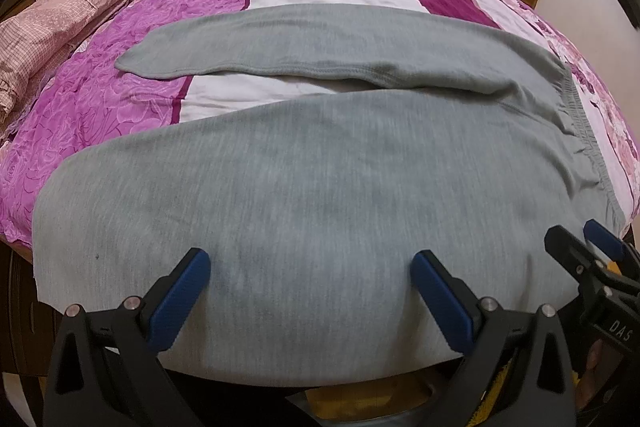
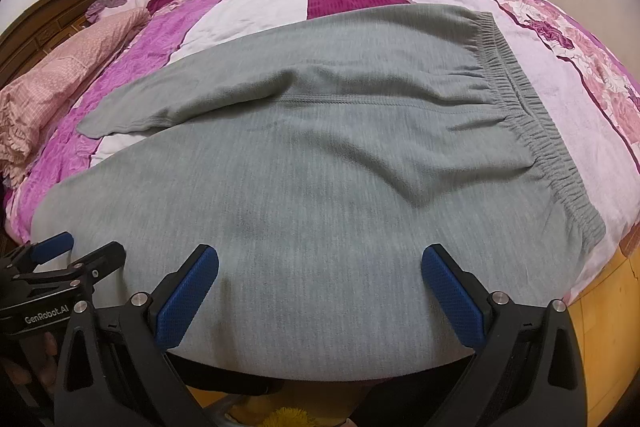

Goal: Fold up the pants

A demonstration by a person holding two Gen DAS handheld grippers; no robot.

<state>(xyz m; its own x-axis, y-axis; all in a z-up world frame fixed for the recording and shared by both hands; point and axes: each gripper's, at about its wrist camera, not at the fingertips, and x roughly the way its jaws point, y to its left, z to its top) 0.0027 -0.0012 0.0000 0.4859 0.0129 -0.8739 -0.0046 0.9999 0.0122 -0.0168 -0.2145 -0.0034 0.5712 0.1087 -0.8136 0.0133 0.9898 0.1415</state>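
Now both sets of tongs hang over the near edge of the bed, and neither has hold of anything. The left tongs stand wide open, blue pads splayed above grey cloth; the right tongs are spread just as wide, nothing between them. Each shows at the edge of the other's view, so the two sit close beside one another.

The pants lie flat on the bedspread directly ahead of both tongs. The near leg runs right under them and its edge hangs over the mattress side. The far leg stretches away to the left beyond it, with a wedge of bedspread showing between the two. The elastic waistband lies off to the right of the right tongs.

By my reckoning the fold has not yet begun, and the first step is to lay one leg over the other. To do it well, each pair should bite the near leg's edge, just below the pads, taking both layers. The right should take hold nearer the waistband and the left farther toward the cuff, so the cloth lifts evenly. Carried together across to the far leg, the seams can meet without bunching at the crotch, where a ridge of loose cloth already sits.
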